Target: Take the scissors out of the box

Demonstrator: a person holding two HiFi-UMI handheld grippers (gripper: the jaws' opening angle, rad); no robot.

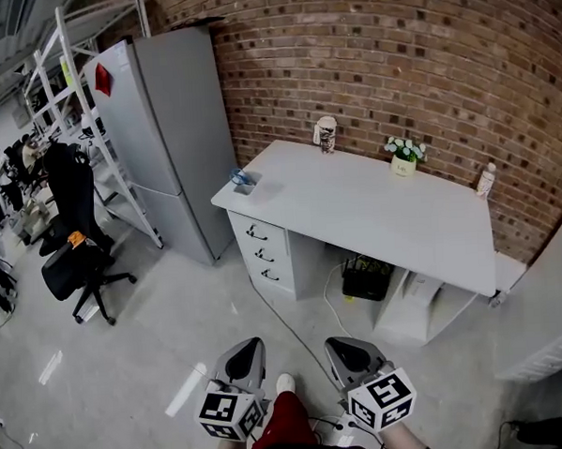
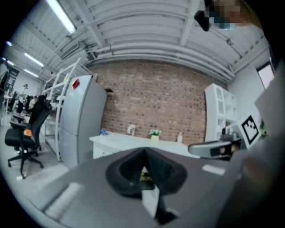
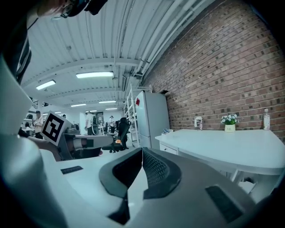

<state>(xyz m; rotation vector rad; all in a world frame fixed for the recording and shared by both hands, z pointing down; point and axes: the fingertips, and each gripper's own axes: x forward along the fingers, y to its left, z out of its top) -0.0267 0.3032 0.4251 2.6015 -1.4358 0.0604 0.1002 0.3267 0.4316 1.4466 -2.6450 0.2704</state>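
Note:
I see no scissors and no box that I can make out. A small blue object (image 1: pixel 242 179) lies on the left corner of the white desk (image 1: pixel 374 209), too small to identify. Both grippers hang low in the head view, well short of the desk and above the floor. My left gripper (image 1: pixel 246 345) has its jaws closed together with nothing between them, as the left gripper view (image 2: pixel 143 154) also shows. My right gripper (image 1: pixel 341 344) is likewise shut and empty (image 3: pixel 142 153). Both point toward the desk.
On the desk stand a pale canister (image 1: pixel 326 134), a small flower pot (image 1: pixel 404 156) and a bottle (image 1: pixel 486 179). Drawers (image 1: pixel 261 253) sit under its left end, a black basket (image 1: pixel 366 278) beneath. A grey fridge (image 1: pixel 163 131) and a black office chair (image 1: pixel 75 244) stand left.

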